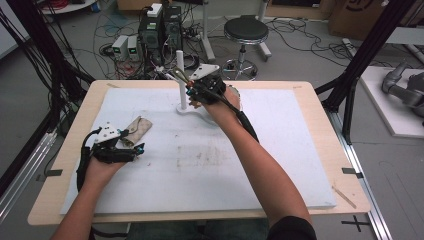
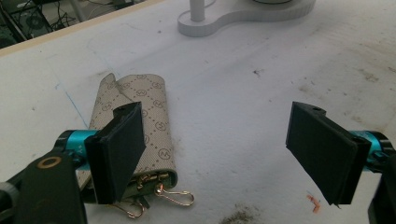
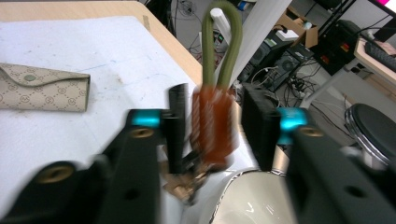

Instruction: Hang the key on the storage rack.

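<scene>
High view gives us the white mat (image 1: 280, 165) across the table first, then our two arms coming in from the bottom of the frame. At upper centre stands the white stand (image 1: 181, 80), a thin post on a flat base. Our right gripper (image 1: 192, 82) is up beside that post. In the right gripper view its jaws stand a little apart on either side of the key strap (image 3: 215, 116), an olive loop with a brown wrapped band, and do not seem to press it. The loop's top lies against the post's tip; whether it hangs there we cannot tell.

At left centre our left gripper (image 2: 219, 154) rests with jaws spread wide and empty, just beside the beige pouch (image 2: 140, 126), whose gold clips poke out.

We judge the hanging nearly done; the pouch still waits.
</scene>
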Motion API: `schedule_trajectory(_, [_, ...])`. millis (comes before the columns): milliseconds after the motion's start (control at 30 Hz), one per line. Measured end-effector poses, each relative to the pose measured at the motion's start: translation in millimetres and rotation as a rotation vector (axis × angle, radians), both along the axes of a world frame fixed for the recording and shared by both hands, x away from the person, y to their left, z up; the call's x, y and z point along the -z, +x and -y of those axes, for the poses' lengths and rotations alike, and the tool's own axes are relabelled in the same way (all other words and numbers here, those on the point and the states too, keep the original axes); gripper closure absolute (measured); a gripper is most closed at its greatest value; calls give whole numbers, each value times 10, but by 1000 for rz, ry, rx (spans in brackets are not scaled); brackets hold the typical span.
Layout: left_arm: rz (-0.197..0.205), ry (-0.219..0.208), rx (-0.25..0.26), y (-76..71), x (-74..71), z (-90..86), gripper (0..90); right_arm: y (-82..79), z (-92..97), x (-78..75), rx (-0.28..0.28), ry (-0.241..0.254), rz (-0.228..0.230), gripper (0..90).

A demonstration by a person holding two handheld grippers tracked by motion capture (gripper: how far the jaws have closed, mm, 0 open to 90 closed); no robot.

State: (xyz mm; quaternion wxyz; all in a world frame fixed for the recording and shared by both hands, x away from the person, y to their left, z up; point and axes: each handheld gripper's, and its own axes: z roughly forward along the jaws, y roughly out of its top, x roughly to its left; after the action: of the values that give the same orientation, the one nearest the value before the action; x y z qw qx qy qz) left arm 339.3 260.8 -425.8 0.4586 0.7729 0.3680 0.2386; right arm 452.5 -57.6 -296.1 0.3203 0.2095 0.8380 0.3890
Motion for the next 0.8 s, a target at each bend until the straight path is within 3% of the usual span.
schedule_trajectory(33, [-1, -3, -2, 1, 1, 0, 197, -4, 6, -3, 8, 4, 8, 453])
schedule_trajectory(67, [0, -1, -2, 4, 2, -1, 197, -9, 19, -10, 11, 2, 6, 421])
schedule_trajectory(333, [-1, -5, -16, 0, -2, -16, 197, -127, 245, -106, 38, 3, -29, 360])
schedule_trajectory(367, [-2, -2, -16, -3, -4, -19, 197, -190, 380, -116, 49, 8, -16, 354])
schedule_trajectory(500, [-2, 4, -14, -4, -5, -17, 197, -286, 570, -78, 84, 34, -26, 331])
schedule_trajectory(533, [1, 0, -13, -8, -5, -7, 197, -364, 707, -32, 97, 60, -24, 323])
schedule_trajectory(800, [-4, 8, -19, -11, -4, -16, 197, -669, 1316, 213, 159, 132, -48, 263])
